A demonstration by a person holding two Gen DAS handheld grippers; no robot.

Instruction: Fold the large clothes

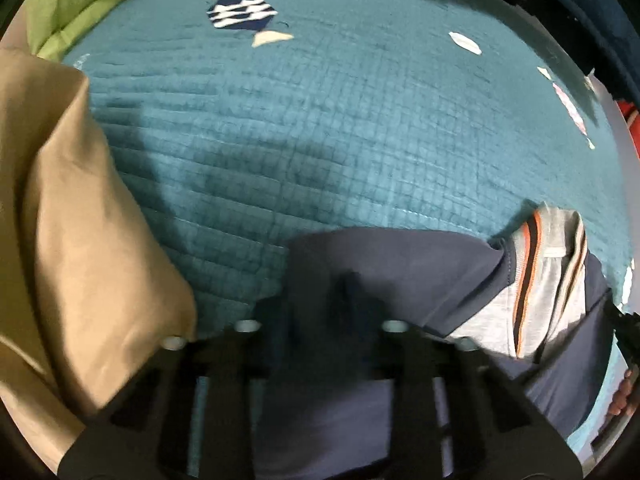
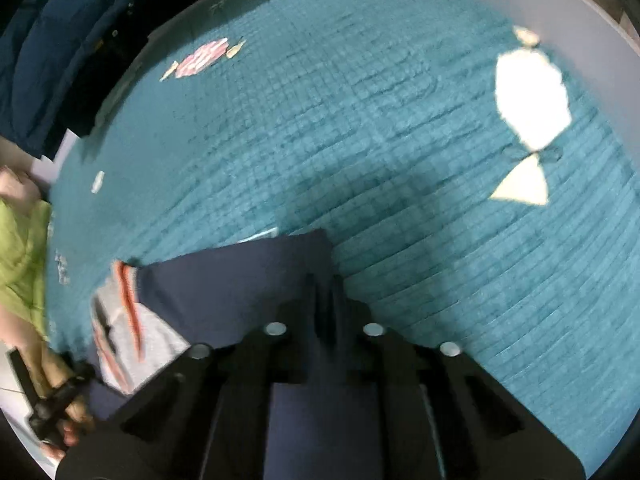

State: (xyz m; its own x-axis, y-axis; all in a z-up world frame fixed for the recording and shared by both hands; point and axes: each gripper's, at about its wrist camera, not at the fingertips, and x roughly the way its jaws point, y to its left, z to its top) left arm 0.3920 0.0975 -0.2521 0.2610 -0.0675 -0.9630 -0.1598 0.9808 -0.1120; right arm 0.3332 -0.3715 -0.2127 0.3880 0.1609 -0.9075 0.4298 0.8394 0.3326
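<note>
A navy garment (image 1: 400,256) with a grey panel and orange and dark stripes (image 1: 528,280) lies on the teal quilt (image 1: 320,120). My left gripper (image 1: 324,300) is shut on a fold of the navy cloth at its left end. In the right wrist view the same navy garment (image 2: 240,280) shows its striped grey part (image 2: 128,320) at the left. My right gripper (image 2: 326,300) is shut on the navy cloth at its right corner. The fingertips of both grippers are buried in the fabric.
A tan cloth (image 1: 72,240) lies left of my left gripper and a green cloth (image 1: 80,4) beyond it, also seen in the right wrist view (image 2: 20,264). Dark blue bedding (image 2: 60,48) lies past the quilt's far edge. The quilt has fish patches (image 2: 528,96).
</note>
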